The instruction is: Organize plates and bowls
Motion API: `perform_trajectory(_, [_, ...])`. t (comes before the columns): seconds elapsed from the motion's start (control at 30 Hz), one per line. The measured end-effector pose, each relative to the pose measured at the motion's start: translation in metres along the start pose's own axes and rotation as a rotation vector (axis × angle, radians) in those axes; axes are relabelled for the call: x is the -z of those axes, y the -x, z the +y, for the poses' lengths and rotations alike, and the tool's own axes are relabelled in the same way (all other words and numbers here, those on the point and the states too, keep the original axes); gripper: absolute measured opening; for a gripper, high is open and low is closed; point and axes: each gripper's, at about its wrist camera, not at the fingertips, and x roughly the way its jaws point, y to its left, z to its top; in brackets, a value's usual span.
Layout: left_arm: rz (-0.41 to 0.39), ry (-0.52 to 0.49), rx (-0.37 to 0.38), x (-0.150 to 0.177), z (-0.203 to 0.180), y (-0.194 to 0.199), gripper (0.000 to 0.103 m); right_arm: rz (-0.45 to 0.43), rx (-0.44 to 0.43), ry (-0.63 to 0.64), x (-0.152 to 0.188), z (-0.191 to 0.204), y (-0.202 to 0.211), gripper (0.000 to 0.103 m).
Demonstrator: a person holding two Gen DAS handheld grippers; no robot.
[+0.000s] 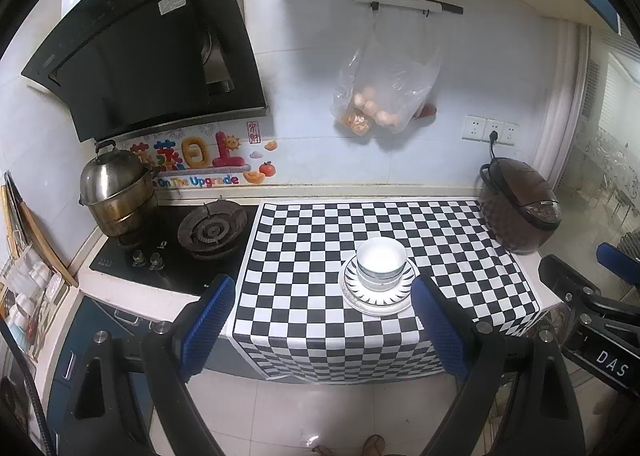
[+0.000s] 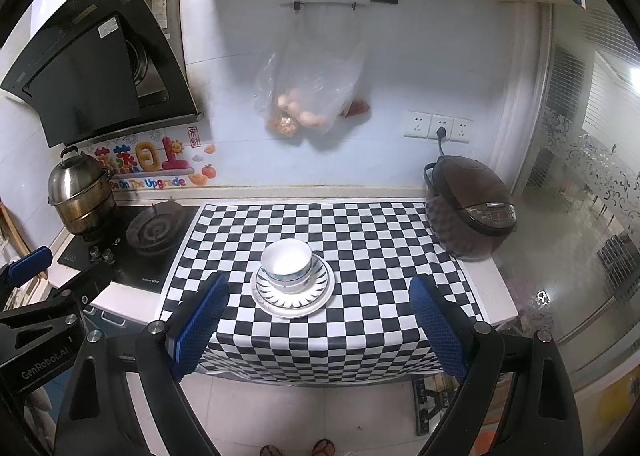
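- Kitchen setup here: a desk [image 1: 460, 192] along a white tiled wall, with a black-and-white checkered cloth [image 1: 304, 256] spread over most of it and hanging down over the front edge.
- Right about mid-cloth is the stack: white bowls [image 1: 381, 264] nested together, sitting upright on striped plates [image 1: 378, 302]. Same stack from the right wrist view, bowls [image 2: 286, 262] on plates [image 2: 294, 302].
- Left gripper [image 1: 323, 322] is spread wide with nothing between its blue pads; it hangs out in front of the desk edge, and the stack shows up just inside its right finger in that view.
- Right gripper [image 2: 319, 322] is also wide open and empty, back from the desk too, stack showing between the fingers closer to the left one.
- Neither gripper touches the dishes.
- Left of the cloth there's a black gas stove [image 1: 172, 252] with a steel steamer pot [image 1: 114, 192] on the far burner, and a black range hood [image 1: 148, 44] above.
- Brown rice cooker [image 1: 518, 206] sits at the right end of the desk, plugged into the wall sockets [image 1: 490, 131].
- Clear plastic bag [image 1: 384, 92] holding what look like eggs hangs from a wall rail [image 1: 408, 2].
- Colourful sticker [image 1: 200, 164] on the tiles says "On The Upgrade".
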Motion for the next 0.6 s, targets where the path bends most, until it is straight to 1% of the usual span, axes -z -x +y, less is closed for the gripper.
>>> perform_trajectory(0.6, [0.011,0.005,0.011,0.003,-0.011,-0.003,0.09,0.009,0.007,-0.022,0.002,-0.013,-0.006,0.093])
